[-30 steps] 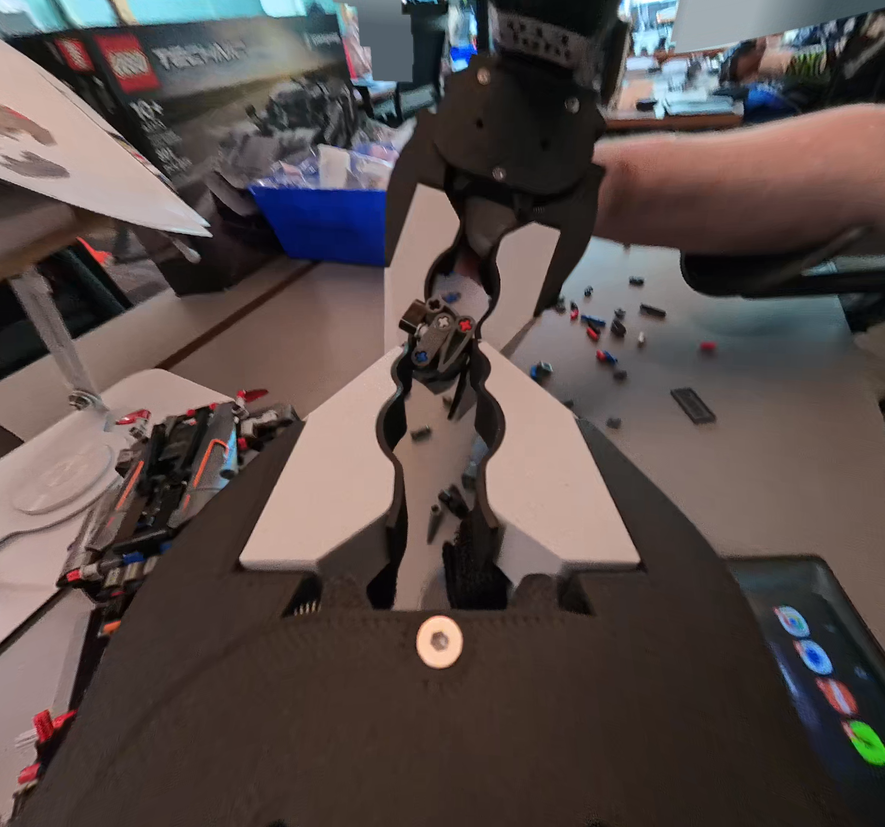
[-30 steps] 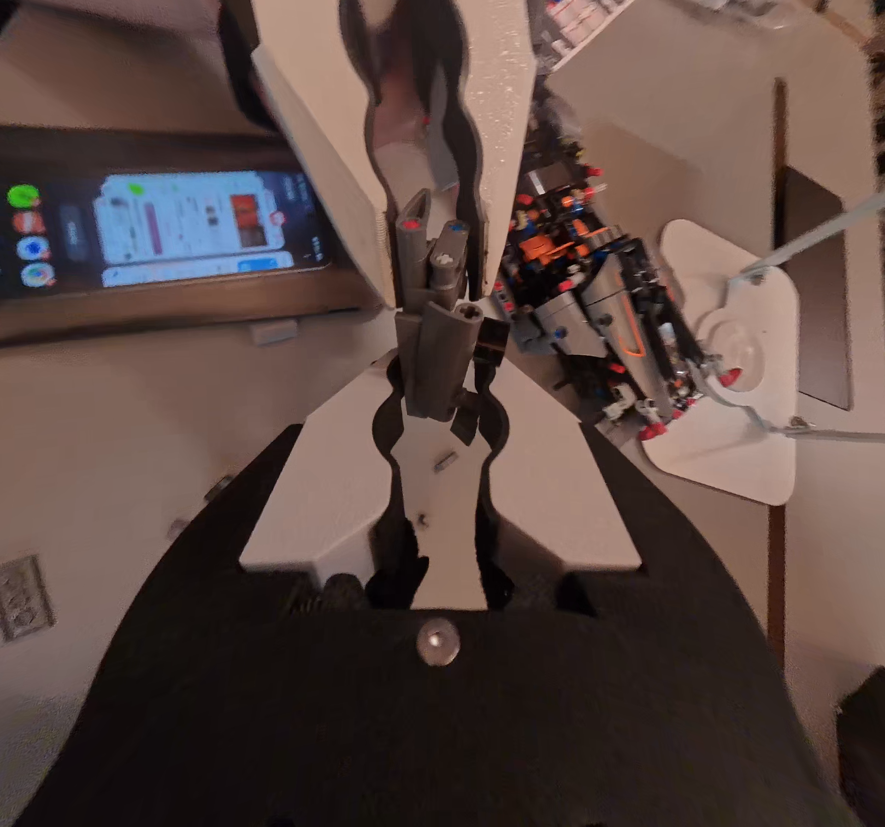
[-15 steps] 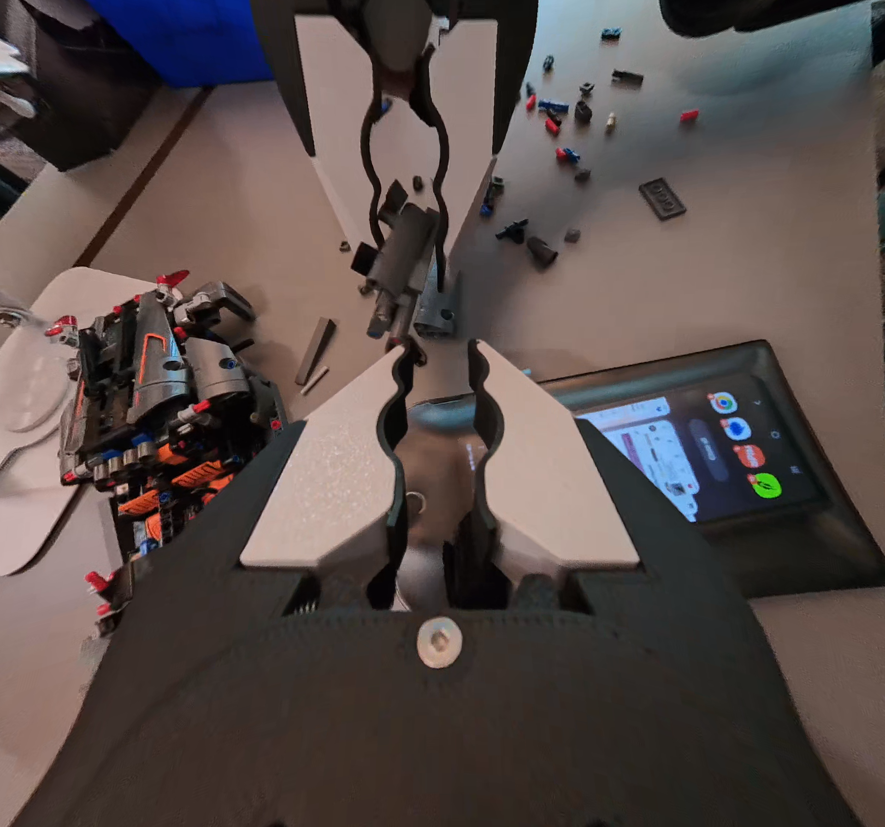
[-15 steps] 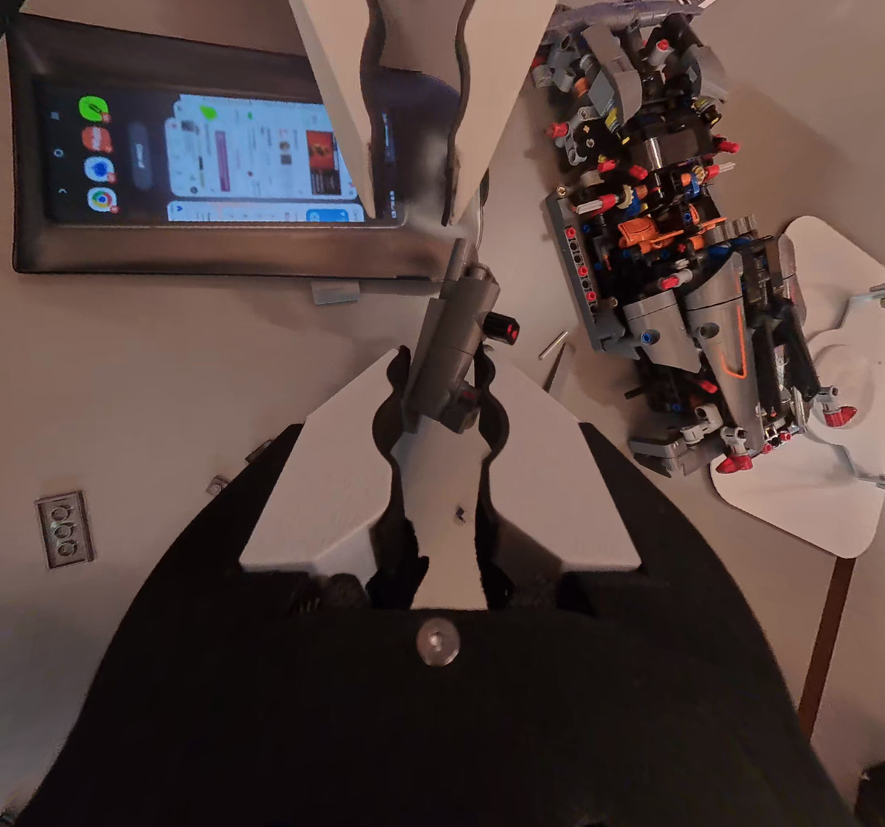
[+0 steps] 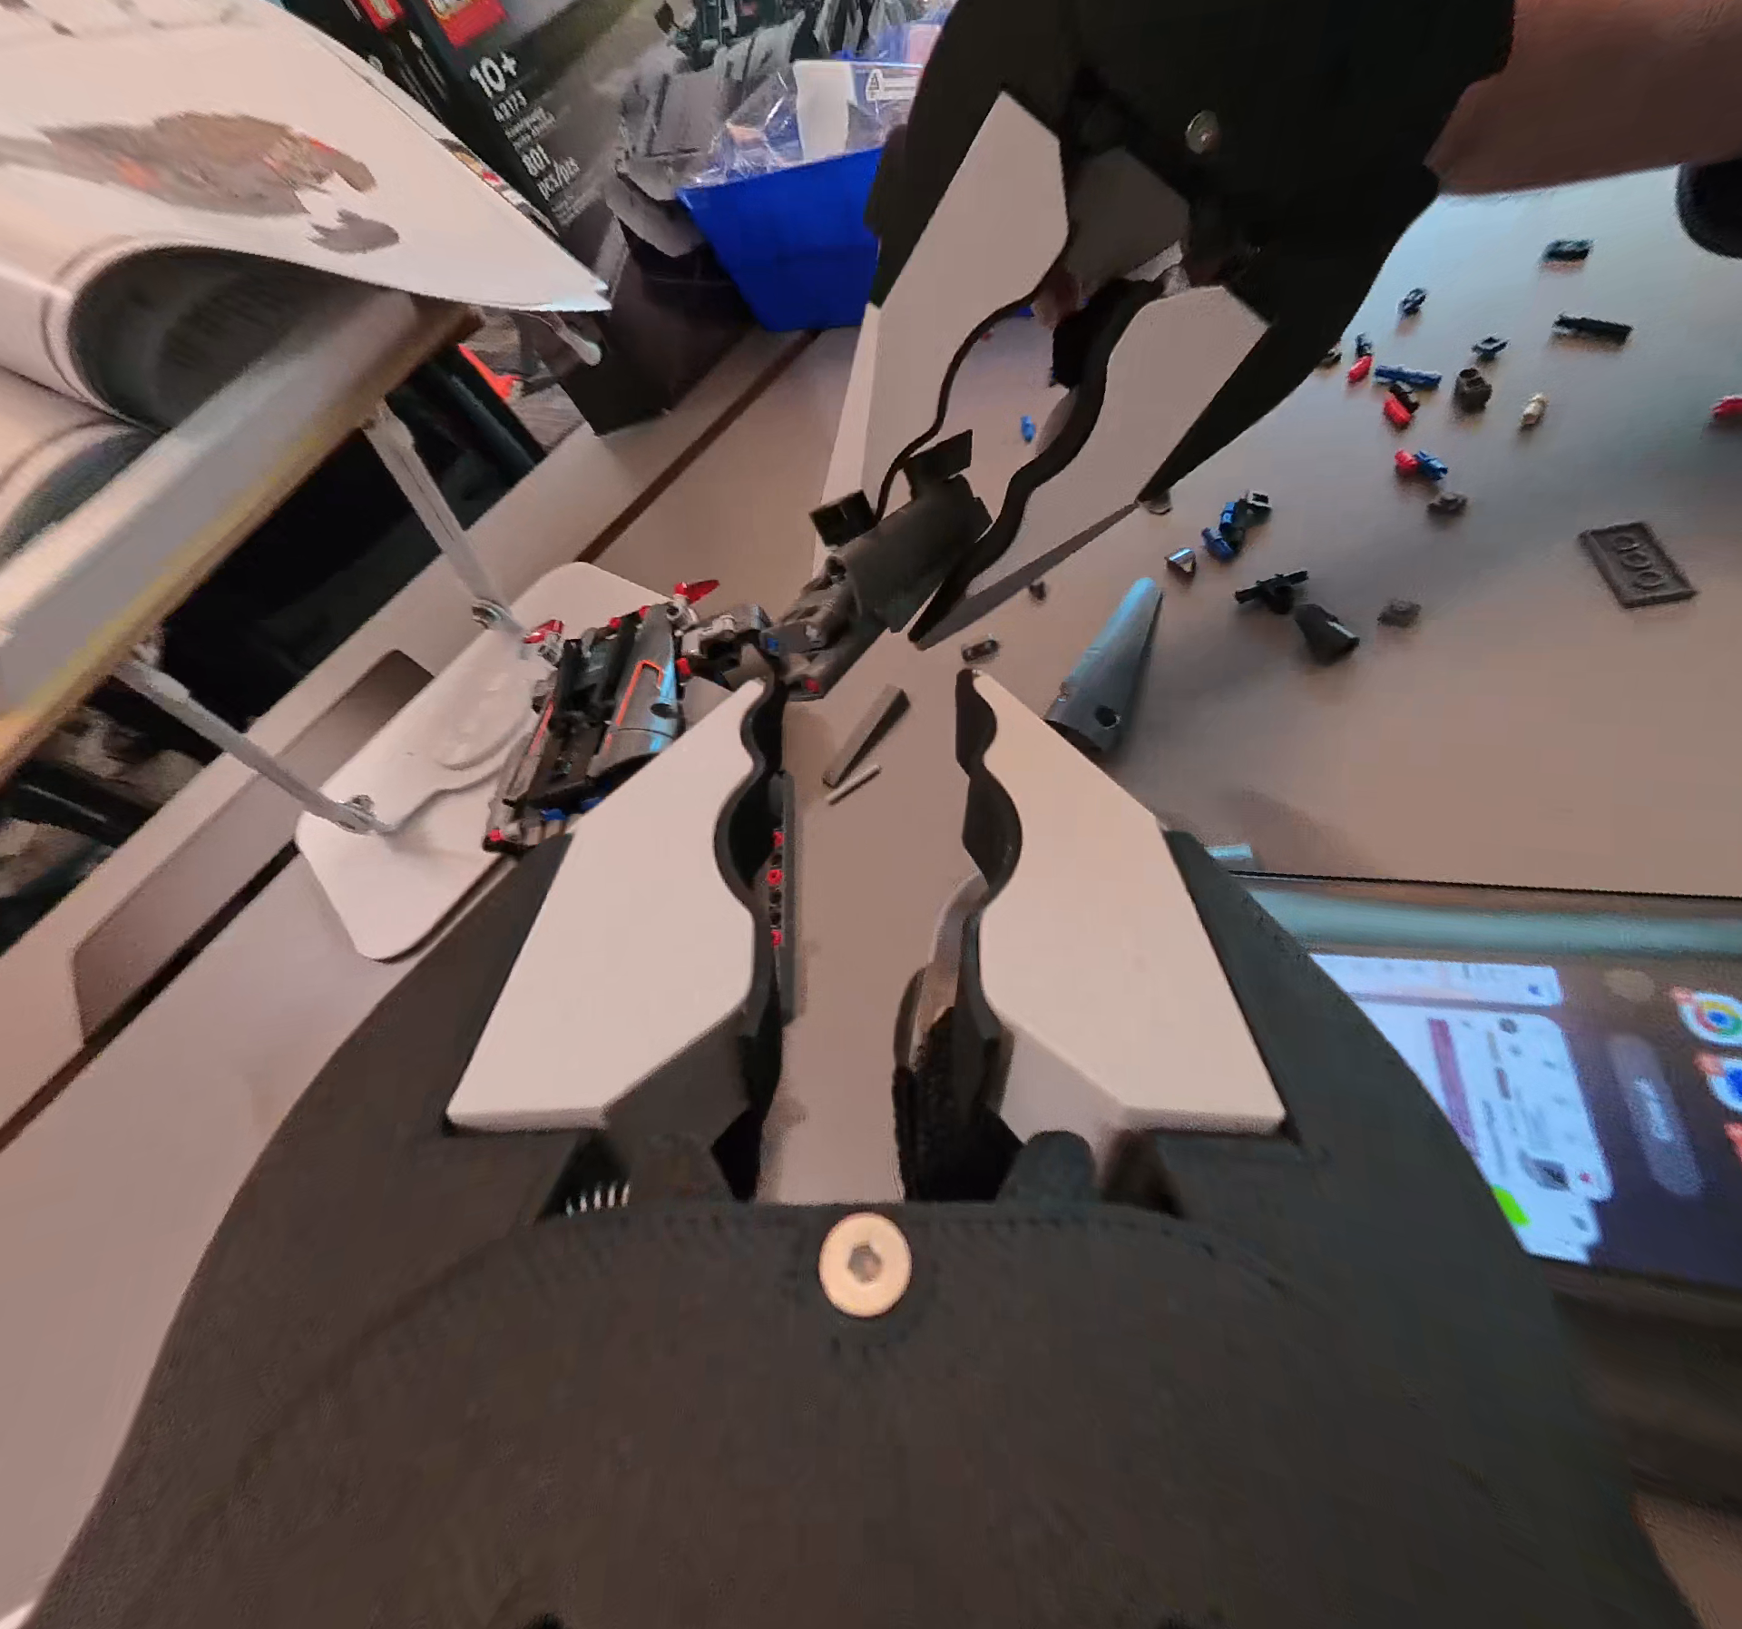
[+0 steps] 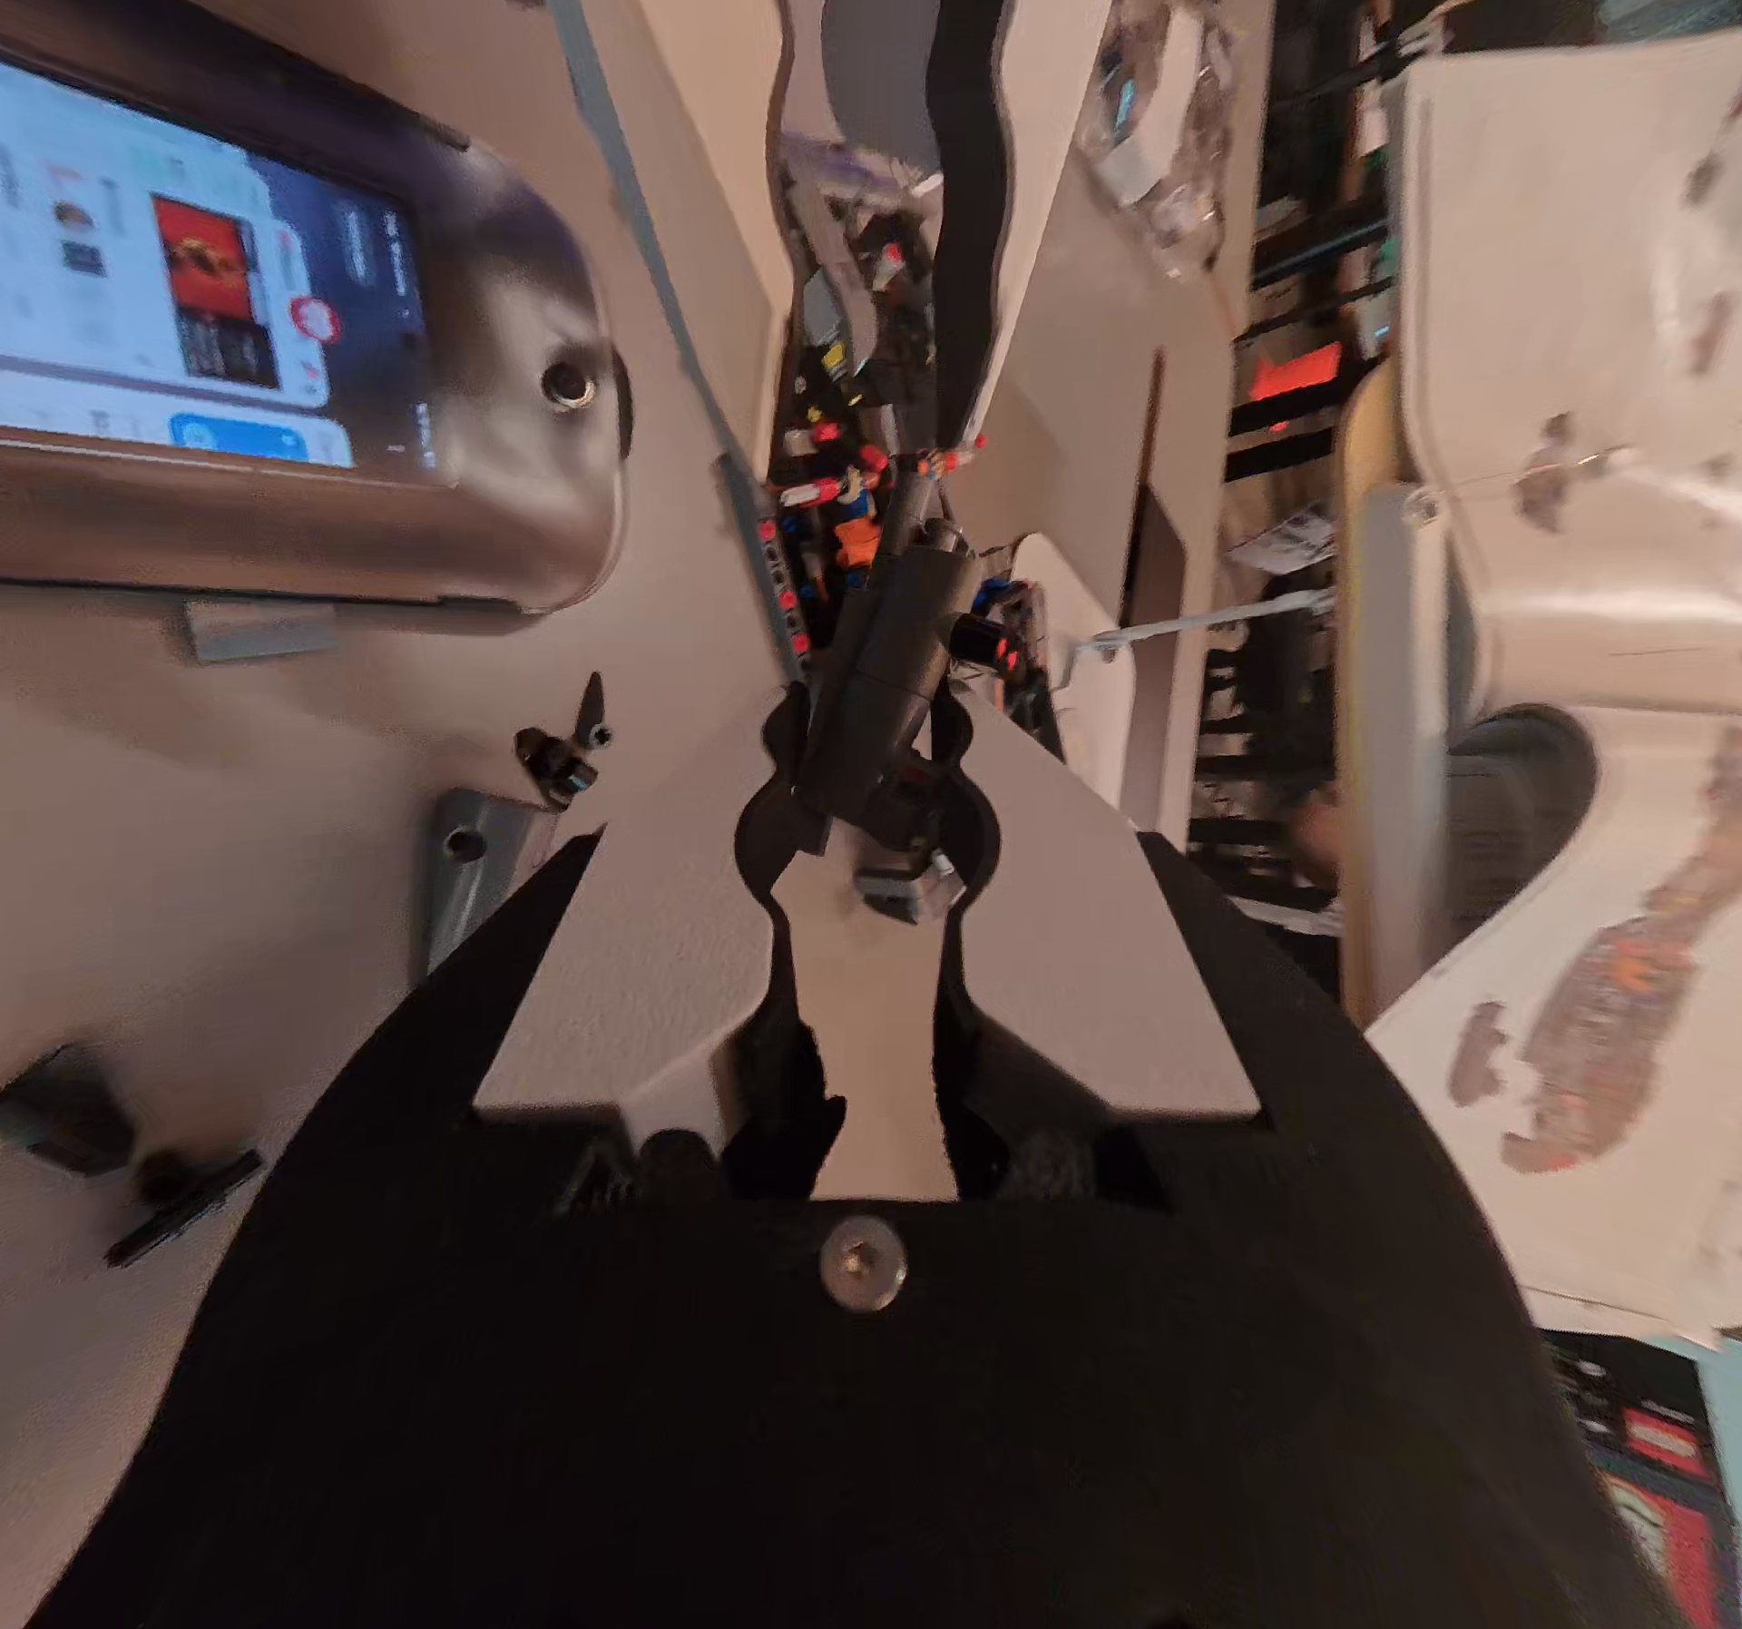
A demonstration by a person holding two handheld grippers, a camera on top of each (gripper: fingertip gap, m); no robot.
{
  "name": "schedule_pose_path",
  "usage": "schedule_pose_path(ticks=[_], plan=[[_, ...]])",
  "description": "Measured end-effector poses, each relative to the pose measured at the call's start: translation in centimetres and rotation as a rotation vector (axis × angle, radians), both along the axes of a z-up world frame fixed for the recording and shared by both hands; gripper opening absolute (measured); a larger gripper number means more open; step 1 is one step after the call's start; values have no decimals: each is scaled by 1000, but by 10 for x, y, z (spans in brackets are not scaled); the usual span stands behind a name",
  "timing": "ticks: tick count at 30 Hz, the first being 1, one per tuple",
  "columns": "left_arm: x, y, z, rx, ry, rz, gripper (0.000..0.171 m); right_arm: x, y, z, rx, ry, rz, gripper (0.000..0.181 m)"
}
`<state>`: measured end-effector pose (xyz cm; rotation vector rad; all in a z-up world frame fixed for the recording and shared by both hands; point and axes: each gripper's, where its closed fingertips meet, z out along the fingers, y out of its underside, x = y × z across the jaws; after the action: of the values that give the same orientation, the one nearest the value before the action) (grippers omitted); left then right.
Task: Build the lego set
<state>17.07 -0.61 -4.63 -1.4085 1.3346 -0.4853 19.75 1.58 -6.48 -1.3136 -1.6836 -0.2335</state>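
Observation:
My right gripper [image 6: 872, 702] is shut on a dark grey lego sub-assembly [image 6: 895, 641] with a black stub and red pins. In the left wrist view the right gripper [image 5: 910, 575] holds that sub-assembly [image 5: 895, 537] above the table, its lower end close to the grey, black and orange lego model [image 5: 613, 707]. I cannot tell whether they touch. My left gripper [image 5: 867, 688] is open and empty, just in front of the sub-assembly. Its fingers [image 6: 707, 169] show at the top of the right wrist view, with the model [image 6: 839, 490] behind them.
A lit phone in a dark tray [image 5: 1555, 1112] lies at the right. A grey cone piece [image 5: 1112, 660], a grey wedge [image 5: 867, 726] and several small loose pieces [image 5: 1395, 415] lie on the table. A booklet on a stand [image 5: 236, 169], a blue bin [image 5: 792, 235] and the lego box [image 5: 566, 9] stand behind. Some 5 centimetres of space lies between my two pairs of fingers. My right gripper's tips are some 10 centimetres from the grey cone piece [image 5: 1112, 660].
A second ago both grippers met at the sub-assembly. My left gripper then drew back from it and has now opened wider. My right gripper kept its hold and brought it beside the model.

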Motion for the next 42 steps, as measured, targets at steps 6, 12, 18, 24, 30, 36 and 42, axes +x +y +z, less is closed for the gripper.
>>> schedule_pose_path(ticks=[6,12,18,24,30,36,42], plan=[[0,11,2,165,28,88,31,-9,-6,9,85,-1,33,24],[0,11,-1,267,83,90,16,-11,-8,5,59,-4,46,24],[2,10,-1,303,113,100,13,-10,-6,6,25,28,33,27],[5,12,-5,230,96,128,11,-6,0,7,0,45,-16,36],[3,12,-7,199,95,143,8,-3,4,10,8,48,-41,45],[3,11,-9,190,104,151,8,-4,1,10,24,12,-43,50],[3,10,-12,187,121,150,7,-3,2,8,20,4,-50,51]])
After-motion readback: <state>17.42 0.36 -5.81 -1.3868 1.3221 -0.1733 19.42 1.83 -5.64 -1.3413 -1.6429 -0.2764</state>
